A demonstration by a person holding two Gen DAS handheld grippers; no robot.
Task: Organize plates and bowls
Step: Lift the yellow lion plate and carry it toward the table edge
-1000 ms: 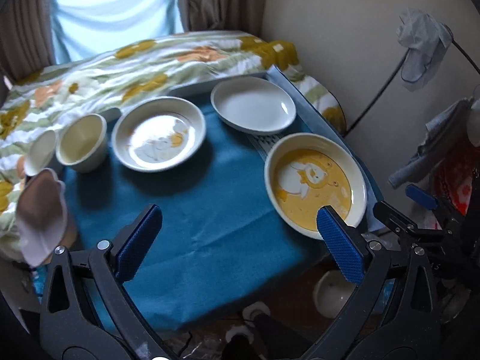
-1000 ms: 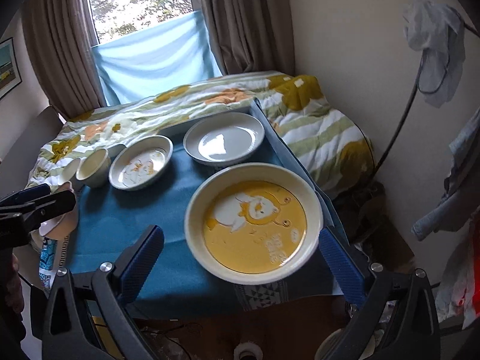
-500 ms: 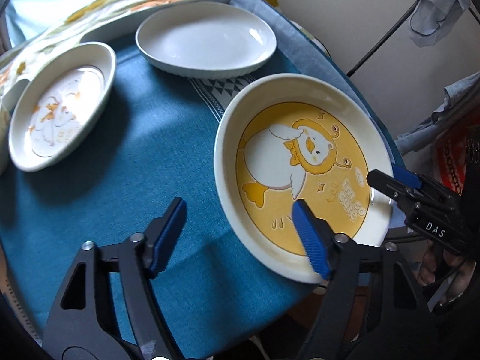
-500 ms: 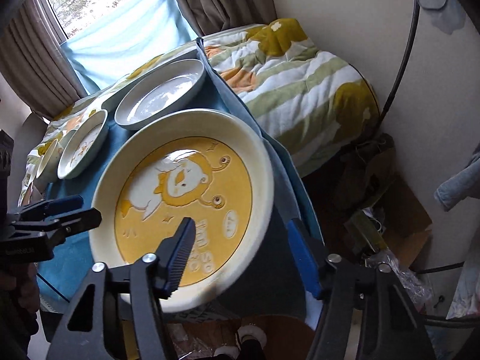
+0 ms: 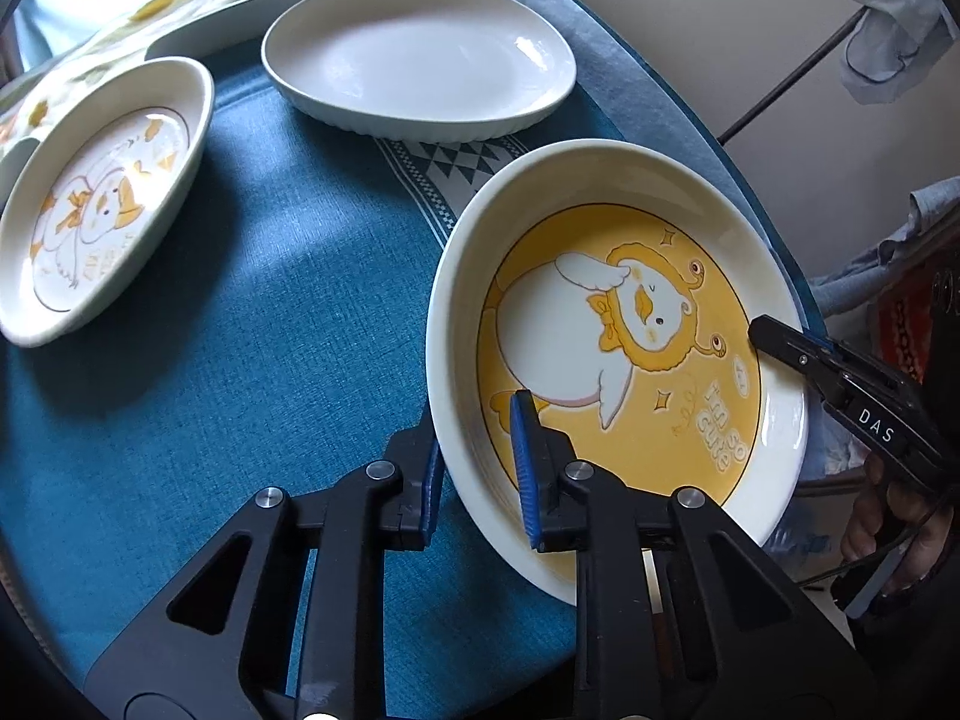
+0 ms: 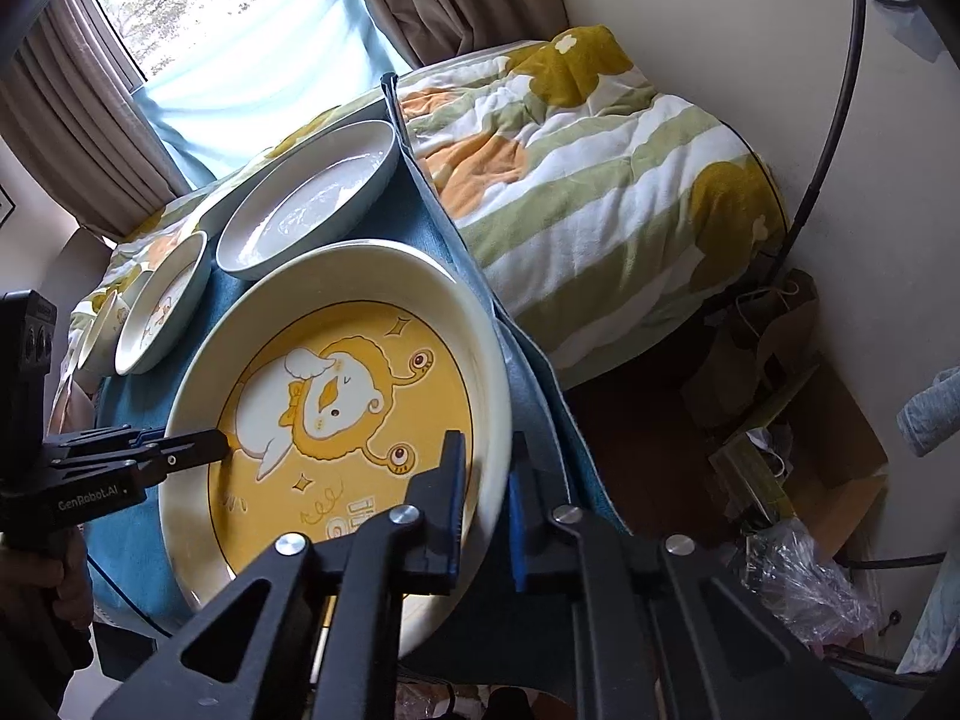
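Observation:
A large yellow duck plate (image 5: 630, 324) sits at the near right of the blue-clothed table (image 5: 240, 312). My left gripper (image 5: 477, 468) is shut on its near-left rim, one finger inside and one outside. My right gripper (image 6: 483, 510) is shut on its opposite rim (image 6: 492, 420); it also shows in the left wrist view (image 5: 780, 336). The plate (image 6: 336, 408) looks tilted in the right wrist view. A plain white plate (image 5: 420, 60) lies behind it, and a small duck bowl (image 5: 102, 192) at the left.
A flowered quilt on a bed (image 6: 600, 168) lies past the table's right edge. A window with curtains (image 6: 240, 48) is at the back. Bags and clutter (image 6: 780, 450) sit on the floor to the right. Clothes hang on a stand (image 5: 888, 12).
Both grippers have closed in on the yellow duck plate from opposite sides and shut on its rim. One second ago both were open and farther back.

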